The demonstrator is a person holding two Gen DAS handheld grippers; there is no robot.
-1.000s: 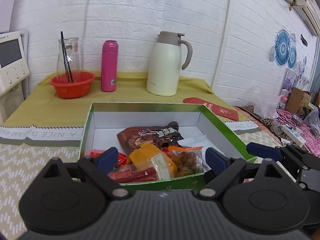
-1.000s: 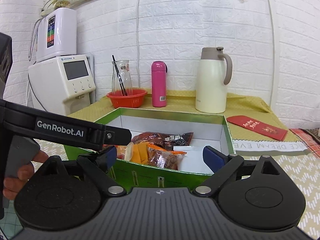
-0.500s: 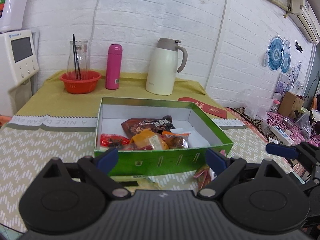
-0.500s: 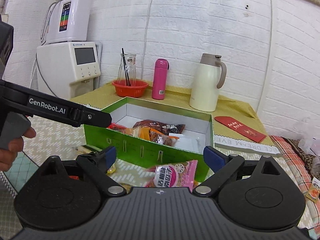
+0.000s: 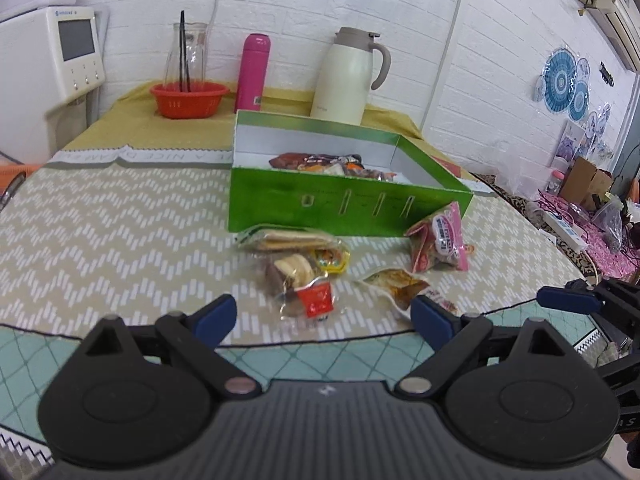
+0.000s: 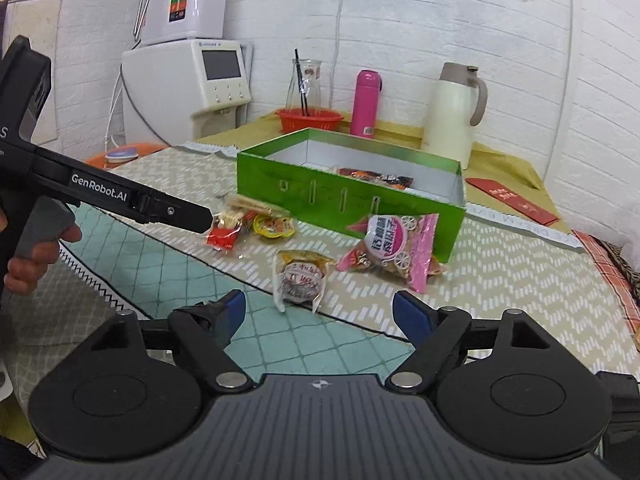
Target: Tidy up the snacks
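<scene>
The open green cardboard box [image 5: 344, 204] with white inner walls sits on the table with the beige zigzag-patterned cloth [image 5: 112, 232], toward the far edge, and some wrapped snacks lie inside it. More snacks lie loose on the cloth along the box's near wall. A pink plastic packet [image 6: 394, 250] leans against the box's near right corner. A clear-wrapped brown snack with a round red label [image 6: 300, 278] lies just in front of it, close to the cloth's near edge. Toward the left lie a long clear pack of biscuits [image 5: 286, 240], a small yellow packet [image 5: 332, 258] and a clear packet with a red end [image 5: 308, 290] (these three touch or overlap).

The left gripper [image 5: 324, 318] hangs over the near edge of the cloth, jaws spread wide, nothing between them. The right gripper [image 6: 318, 316] does likewise, jaws spread and empty.

At the table's far edge stand a cream thermal jug [image 5: 348, 76], a pink flask [image 5: 252, 72] and an orange basket [image 5: 190, 100].
</scene>
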